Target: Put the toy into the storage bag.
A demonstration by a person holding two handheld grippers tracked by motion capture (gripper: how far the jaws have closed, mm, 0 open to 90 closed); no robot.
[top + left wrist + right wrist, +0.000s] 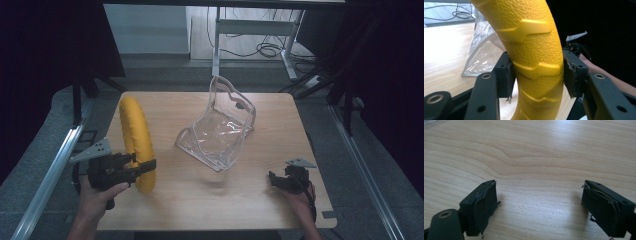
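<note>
Pale wood grain covers the tabletop (pixel 250 200), which stands on grey carpet with dark curtains at both sides and a white desk frame and loose cables on the floor beyond its far edge.

Near the middle of the tabletop lies a clear plastic zip bag (pixel 220 127), crumpled and propped partly open so that its far end rises and curls over. Its walls are see-through and show the wood beneath; I cannot make out anything inside it. In the left gripper view the same bag (pixel 480 50) shows behind the ring, its edge resting on the wood.

At the left side of the tabletop a yellow ring (pixel 136 140) stands on edge, its lower part touching the wood and its upper arc reaching toward the far-left corner. It sits well apart from the bag. Up close the yellow ring (pixel 534 50) has a finely pebbled, matte skin crossed by smooth raised bands, each with a stepped, chevron-like kink, spaced along the curve.

The left tongs (pixel 142 167) are clamped on the ring's lower, near part; the left tongs (pixel 537 75) press one black pad on each flank of the tube. The right tongs (pixel 280 180) rest low over the near-right part of the tabletop, held in a hand, and the right tongs (pixel 539 202) stand wide apart with bare wood between the frayed pads.
</note>
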